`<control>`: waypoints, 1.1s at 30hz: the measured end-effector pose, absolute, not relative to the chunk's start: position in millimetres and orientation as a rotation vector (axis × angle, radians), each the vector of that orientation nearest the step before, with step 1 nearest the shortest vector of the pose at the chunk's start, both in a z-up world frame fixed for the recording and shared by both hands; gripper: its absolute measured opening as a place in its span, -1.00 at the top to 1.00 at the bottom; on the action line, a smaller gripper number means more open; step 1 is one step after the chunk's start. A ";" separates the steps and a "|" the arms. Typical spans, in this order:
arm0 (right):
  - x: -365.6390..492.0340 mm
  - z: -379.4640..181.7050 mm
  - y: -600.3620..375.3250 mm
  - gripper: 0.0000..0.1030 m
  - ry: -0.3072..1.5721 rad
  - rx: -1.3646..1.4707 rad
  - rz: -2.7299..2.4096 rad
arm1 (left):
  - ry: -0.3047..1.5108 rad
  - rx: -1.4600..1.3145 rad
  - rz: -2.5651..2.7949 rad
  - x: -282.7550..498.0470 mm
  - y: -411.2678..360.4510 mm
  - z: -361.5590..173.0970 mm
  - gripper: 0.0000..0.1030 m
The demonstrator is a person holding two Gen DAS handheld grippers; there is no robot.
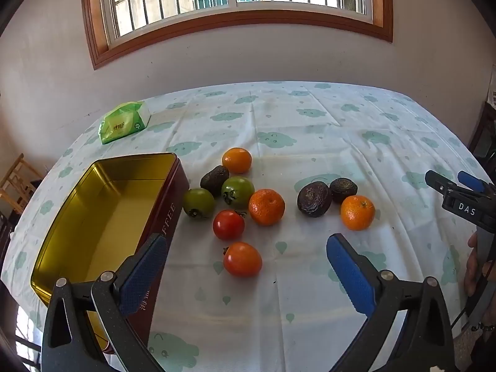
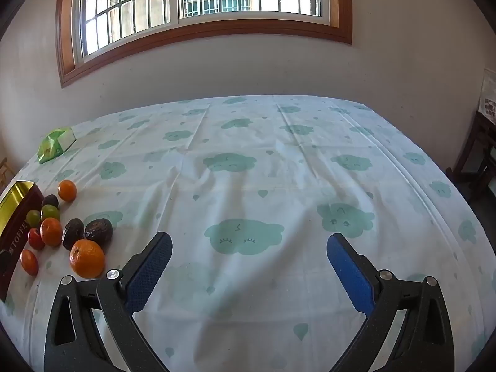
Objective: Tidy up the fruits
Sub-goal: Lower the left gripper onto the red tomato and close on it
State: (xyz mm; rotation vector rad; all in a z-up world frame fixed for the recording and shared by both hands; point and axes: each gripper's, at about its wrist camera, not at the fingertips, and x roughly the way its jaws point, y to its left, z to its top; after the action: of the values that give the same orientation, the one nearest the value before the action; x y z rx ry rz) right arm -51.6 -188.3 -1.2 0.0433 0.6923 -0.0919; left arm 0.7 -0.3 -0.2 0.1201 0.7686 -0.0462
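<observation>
Several fruits lie on the tablecloth beside an open, empty gold-lined tin (image 1: 102, 210). In the left wrist view I see two red tomatoes (image 1: 242, 259), two green tomatoes (image 1: 237, 191), three oranges (image 1: 266, 207) and three dark avocados (image 1: 313, 199). My left gripper (image 1: 246, 248) is open and empty, hovering just above the nearest red tomato. My right gripper (image 2: 249, 248) is open and empty over bare cloth, to the right of the fruits; it also shows at the right edge of the left wrist view (image 1: 455, 183). The tin (image 2: 12, 217) and fruits (image 2: 87, 258) sit far left in the right wrist view.
A green tissue pack (image 1: 124, 121) lies at the table's far left corner. The table (image 2: 279, 170) has a cloud-print cloth and stands against a wall under a window. A wooden chair (image 1: 18, 179) is at the left, dark furniture (image 2: 477, 155) at the right.
</observation>
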 end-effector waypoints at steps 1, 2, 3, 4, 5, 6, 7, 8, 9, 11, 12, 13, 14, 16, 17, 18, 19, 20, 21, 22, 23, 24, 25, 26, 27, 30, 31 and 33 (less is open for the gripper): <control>-52.1 -1.2 -188.0 -0.94 0.693 0.037 -0.094 | 0.772 0.118 -0.042 1.4 -0.2 -0.5 -0.99; -52.5 -1.1 -188.1 -0.94 0.693 0.039 -0.093 | 0.779 0.115 -0.044 2.4 -0.3 -0.9 -0.99; -52.9 -1.0 -188.0 -0.94 0.693 0.041 -0.093 | 0.793 0.082 -0.046 4.7 5.4 -8.4 -0.99; -53.0 -1.0 -187.8 -0.94 0.693 0.043 -0.093 | 0.799 0.077 -0.051 6.1 7.2 -10.1 -0.99; -53.1 -1.0 -187.5 -0.95 0.693 0.045 -0.092 | 0.808 0.074 -0.053 10.1 7.2 -15.0 -0.99; -52.8 -1.1 -187.2 -0.95 0.694 0.048 -0.090 | 0.785 0.070 -0.064 5.0 9.7 -15.9 -0.99; -52.7 -1.9 -190.0 -0.95 0.694 0.049 -0.091 | 0.784 0.074 -0.067 4.5 10.4 -17.1 -0.99; -51.4 -1.7 -190.6 -0.95 0.694 0.052 -0.091 | 0.786 0.082 -0.067 3.1 9.6 -18.8 -0.99; -48.9 -1.6 -191.8 -0.95 0.693 0.054 -0.089 | 0.797 0.081 -0.069 3.7 8.9 -18.7 -0.99; -51.3 -0.9 -190.9 -0.96 0.689 0.059 -0.087 | 0.825 0.067 -0.060 7.4 3.4 -15.6 -0.99; -51.0 -1.1 -191.4 -0.96 0.687 0.063 -0.086 | 0.831 0.056 -0.079 8.2 3.9 -16.8 -0.99; -50.3 -1.4 -192.2 -0.97 0.685 0.066 -0.085 | 0.843 0.050 -0.087 9.5 4.2 -18.4 -0.99; -51.8 -1.5 -192.9 -0.98 0.681 0.071 -0.083 | 0.857 0.053 -0.081 11.5 4.1 -20.3 -0.99; -53.6 -2.0 -193.3 -0.99 0.675 0.078 -0.079 | 0.874 0.062 -0.068 13.9 3.6 -24.2 -0.99; -53.6 -2.1 -193.1 -0.99 0.675 0.080 -0.078 | 0.878 0.059 -0.065 14.7 4.3 -25.8 -0.98; -53.7 -2.0 -193.7 -0.99 0.676 0.082 -0.077 | 0.882 0.045 -0.072 15.5 5.8 -27.4 -0.96; -53.6 -2.3 -193.5 -0.99 0.676 0.083 -0.076 | 0.891 0.026 -0.083 17.0 8.2 -28.8 -0.96; -53.5 -2.4 -193.4 -0.99 0.677 0.083 -0.076 | 0.896 0.008 -0.094 18.1 10.2 -30.1 -0.95; -53.7 -2.6 -193.1 -0.99 0.676 0.085 -0.075 | 0.900 -0.006 -0.097 18.6 12.1 -31.4 -0.90; -54.1 -2.6 -193.0 -0.99 0.676 0.086 -0.075 | 0.908 -0.015 -0.097 19.7 13.3 -32.7 -0.77; -54.2 -2.7 -192.9 -0.99 0.676 0.088 -0.075 | 0.921 -0.026 -0.104 21.3 13.9 -34.6 -0.71; -53.7 -2.3 -193.2 -0.99 0.677 0.086 -0.074 | 0.937 -0.039 -0.111 23.0 15.1 -37.2 -0.62; -53.3 -2.8 -193.6 -0.99 0.678 0.088 -0.073 | 0.956 -0.052 -0.114 24.9 16.5 -40.5 -0.56; -53.4 -2.9 -193.3 -0.99 0.678 0.088 -0.075 | 0.974 -0.070 -0.114 26.8 17.9 -43.9 -0.50; -53.4 -2.8 -193.8 -0.99 0.678 0.088 -0.073 | 0.989 -0.094 -0.120 27.9 20.1 -47.4 -0.35; -53.4 -3.0 -193.9 -0.99 0.678 0.087 -0.073 | 0.982 -0.108 -0.122 28.2 21.2 -50.2 -0.01; -53.2 -3.1 -194.5 -0.99 0.678 0.088 -0.072 | 0.983 -0.095 -0.114 28.9 20.5 -50.2 0.14; -52.7 -2.9 -195.1 -0.99 0.680 0.089 -0.072 | 0.985 -0.072 -0.103 30.5 20.5 -49.5 0.42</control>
State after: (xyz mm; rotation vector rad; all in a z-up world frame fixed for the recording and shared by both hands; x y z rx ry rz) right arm -52.7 -195.1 -2.9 0.0887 0.6798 -0.0717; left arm 30.5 20.5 -49.5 -0.0716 0.9853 -0.1033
